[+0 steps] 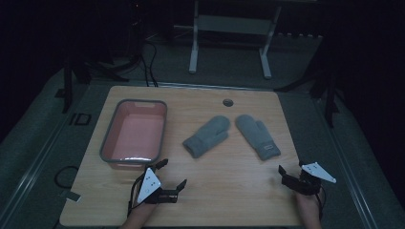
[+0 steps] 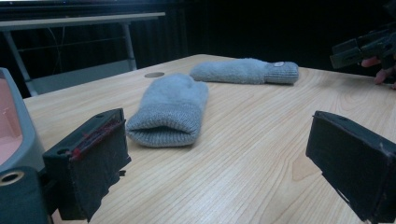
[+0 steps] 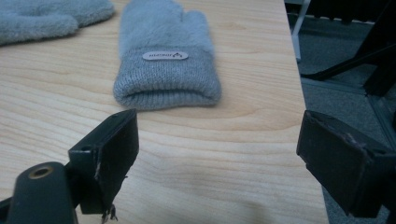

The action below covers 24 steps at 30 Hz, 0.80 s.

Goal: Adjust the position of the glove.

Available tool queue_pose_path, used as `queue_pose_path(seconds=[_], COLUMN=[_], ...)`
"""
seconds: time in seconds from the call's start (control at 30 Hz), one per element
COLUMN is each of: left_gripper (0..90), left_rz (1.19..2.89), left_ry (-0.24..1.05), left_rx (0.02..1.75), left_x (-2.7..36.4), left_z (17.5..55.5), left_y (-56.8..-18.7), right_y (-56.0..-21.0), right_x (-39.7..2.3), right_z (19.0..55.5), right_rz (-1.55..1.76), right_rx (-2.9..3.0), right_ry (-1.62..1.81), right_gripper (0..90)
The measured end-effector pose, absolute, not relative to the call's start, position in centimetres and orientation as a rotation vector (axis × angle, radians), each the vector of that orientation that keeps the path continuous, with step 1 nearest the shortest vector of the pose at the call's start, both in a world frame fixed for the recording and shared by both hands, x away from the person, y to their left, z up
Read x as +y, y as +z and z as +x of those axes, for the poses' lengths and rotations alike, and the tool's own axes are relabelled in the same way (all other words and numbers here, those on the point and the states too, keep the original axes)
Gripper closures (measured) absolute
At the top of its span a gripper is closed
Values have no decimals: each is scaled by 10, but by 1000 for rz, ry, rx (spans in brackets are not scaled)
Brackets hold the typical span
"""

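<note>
Both tongs, left [image 1: 173, 177] and right [image 1: 289, 172], are held wide open and empty; each mitten, left [image 1: 207, 136] and right [image 1: 257, 135], toward 12 o'clock, is best gripped at its cuff.

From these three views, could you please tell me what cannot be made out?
- Tag on the right mitten: its print is too small and blurred in the right gripper view.
- Pink bin: cut off by the left edge of the left gripper view.
- Inside the left mitten: its cuff opening is dark.

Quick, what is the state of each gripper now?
Left gripper: open, holding nothing.
Right gripper: open, holding nothing.
</note>
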State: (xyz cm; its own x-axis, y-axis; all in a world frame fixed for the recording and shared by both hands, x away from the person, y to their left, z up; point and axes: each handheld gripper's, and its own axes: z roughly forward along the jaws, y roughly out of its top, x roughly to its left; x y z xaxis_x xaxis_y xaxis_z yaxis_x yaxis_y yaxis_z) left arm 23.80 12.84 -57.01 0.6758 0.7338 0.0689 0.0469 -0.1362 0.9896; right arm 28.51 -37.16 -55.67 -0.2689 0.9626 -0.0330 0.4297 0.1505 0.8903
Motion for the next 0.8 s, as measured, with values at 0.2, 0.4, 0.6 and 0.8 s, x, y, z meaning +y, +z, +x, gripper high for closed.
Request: queue_pose_path(seconds=[0.2, 0.4, 0.6, 0.8], left_gripper=[58, 58, 58, 58], left_rz=[1615, 1614, 1616, 1616], left_ry=[669, 668, 669, 666], left_rx=[652, 651, 646, 642], left_x=[129, 129, 129, 128], left_z=[238, 238, 238, 238], left_y=[-570, -570, -570, -570], right_y=[-551, -532, -511, -488], right_x=[-367, -362, -345, -325], right_z=[286, 291, 298, 312], right_rz=[1315, 1333, 1290, 1234], right_rx=[1798, 1894, 1902, 1966], right_ry=[1010, 1010, 1088, 1175], right_gripper=[106, 135, 148, 143])
